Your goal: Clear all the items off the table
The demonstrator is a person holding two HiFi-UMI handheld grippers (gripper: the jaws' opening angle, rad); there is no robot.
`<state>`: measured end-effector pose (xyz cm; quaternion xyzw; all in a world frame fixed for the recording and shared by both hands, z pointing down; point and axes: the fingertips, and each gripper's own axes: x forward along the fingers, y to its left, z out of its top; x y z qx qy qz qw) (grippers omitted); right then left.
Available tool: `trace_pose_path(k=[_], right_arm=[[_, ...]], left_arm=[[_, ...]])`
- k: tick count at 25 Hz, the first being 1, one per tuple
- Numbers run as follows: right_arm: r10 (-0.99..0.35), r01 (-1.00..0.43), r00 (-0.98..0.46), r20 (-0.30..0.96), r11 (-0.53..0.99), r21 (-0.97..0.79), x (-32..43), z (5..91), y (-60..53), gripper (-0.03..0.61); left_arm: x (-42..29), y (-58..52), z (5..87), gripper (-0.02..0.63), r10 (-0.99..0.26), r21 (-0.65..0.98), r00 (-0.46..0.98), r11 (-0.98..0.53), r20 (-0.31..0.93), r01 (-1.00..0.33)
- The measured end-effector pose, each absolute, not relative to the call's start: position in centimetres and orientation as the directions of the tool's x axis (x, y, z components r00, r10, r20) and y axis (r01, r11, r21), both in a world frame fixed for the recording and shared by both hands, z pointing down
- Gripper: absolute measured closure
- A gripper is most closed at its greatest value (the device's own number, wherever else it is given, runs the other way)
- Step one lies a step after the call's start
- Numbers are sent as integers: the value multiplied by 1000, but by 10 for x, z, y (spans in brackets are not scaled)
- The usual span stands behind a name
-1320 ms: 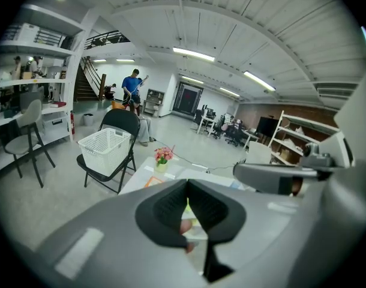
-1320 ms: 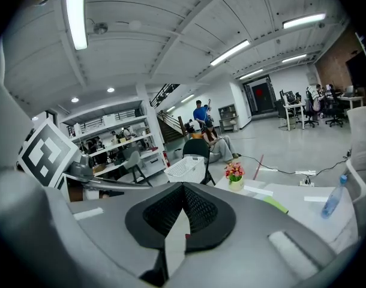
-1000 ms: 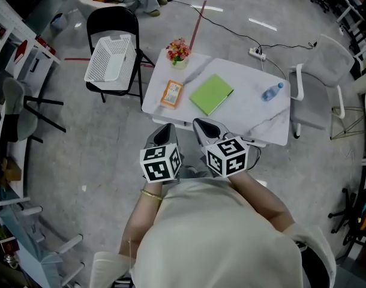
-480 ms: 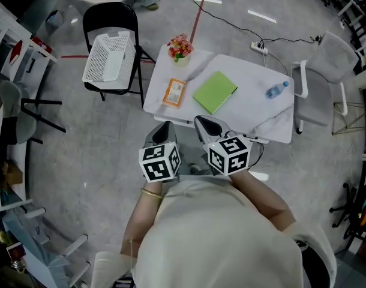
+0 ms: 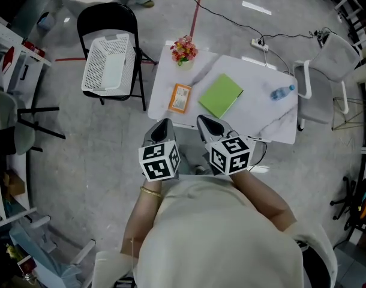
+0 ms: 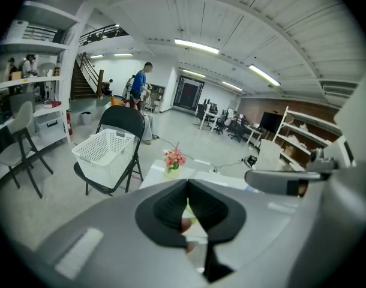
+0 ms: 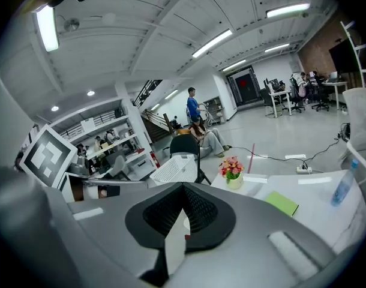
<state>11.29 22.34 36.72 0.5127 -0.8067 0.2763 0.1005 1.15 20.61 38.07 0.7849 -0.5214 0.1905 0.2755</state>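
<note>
Just short of the table (image 5: 255, 114) near edge: left gripper (image 5: 163, 125) & right gripper (image 5: 202, 120), both pinched shut, nothing in either. Need to open up before any grab.

On table's near left part: orange packet (image 5: 180, 98), lying flat. Prob. light & a bit crinkly. Best to pinch one short end, not too hard.

Mid table, just beside packet: green book (image 5: 221, 95), flat. Thin, stiff, prob. light. Hard to get under, so slide to table edge & grab a corner.

Table's right side: water bottle (image 5: 282, 92), standing up, it seems. Smooth & round, could slip or roll. Grab across the middle.

Table's far left corner: flower pot (image 5: 183, 50). Could tip or break. Hold the pot, not the flowers.

Past table's left side: white basket (image 5: 108, 63) on black chair (image 5: 106, 18), likely home for the lot.
</note>
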Motion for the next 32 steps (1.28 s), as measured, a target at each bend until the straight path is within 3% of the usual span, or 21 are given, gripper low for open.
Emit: trace_pose_path(k=[32], right_arm=[[-711, -929, -280, 645, 32, -368, 56, 470, 92, 580]], left_arm=[[-37, 56, 463, 603, -515, 231, 505, -505, 693, -832]])
